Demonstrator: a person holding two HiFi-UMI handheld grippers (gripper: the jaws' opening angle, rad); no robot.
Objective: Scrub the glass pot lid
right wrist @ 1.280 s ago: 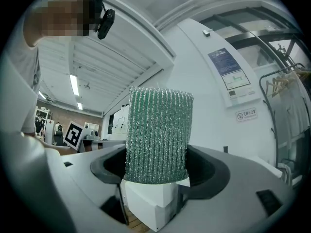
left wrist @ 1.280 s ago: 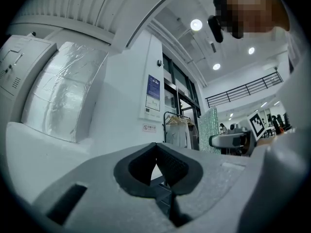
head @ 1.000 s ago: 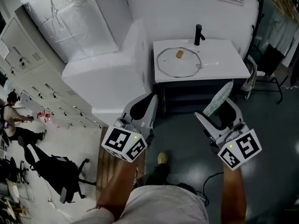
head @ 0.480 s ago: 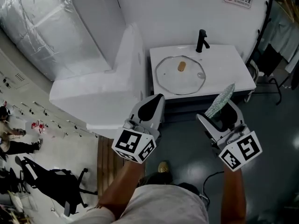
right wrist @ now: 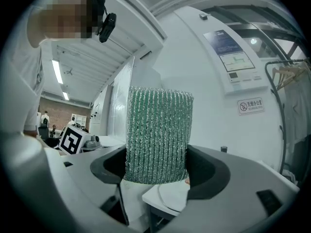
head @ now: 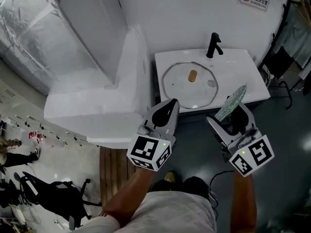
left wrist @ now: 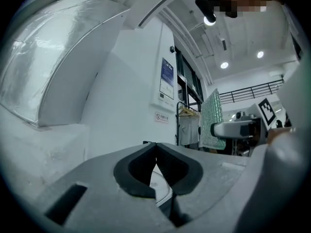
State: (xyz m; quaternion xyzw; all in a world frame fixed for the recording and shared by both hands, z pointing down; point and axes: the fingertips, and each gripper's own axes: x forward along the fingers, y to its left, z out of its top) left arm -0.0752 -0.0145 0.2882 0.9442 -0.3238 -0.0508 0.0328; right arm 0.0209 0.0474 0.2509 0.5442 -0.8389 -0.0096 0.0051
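Right gripper (head: 229,116) squeezes the green scrub pad (head: 232,101). Left gripper (head: 169,107) is squeezed tight on nothing. Both have come closer to the white desk (head: 255,79), where the glass pot lid (head: 181,89) lies flat. Scrubbing has not begun, but looks close.

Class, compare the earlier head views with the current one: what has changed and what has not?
The left tongs and right tongs have advanced toward the sink, now close to its front edge. Nothing gripped or released. Unchanged: right tongs shut on the green scrubber, left shut empty, glass lid lying in the basin.
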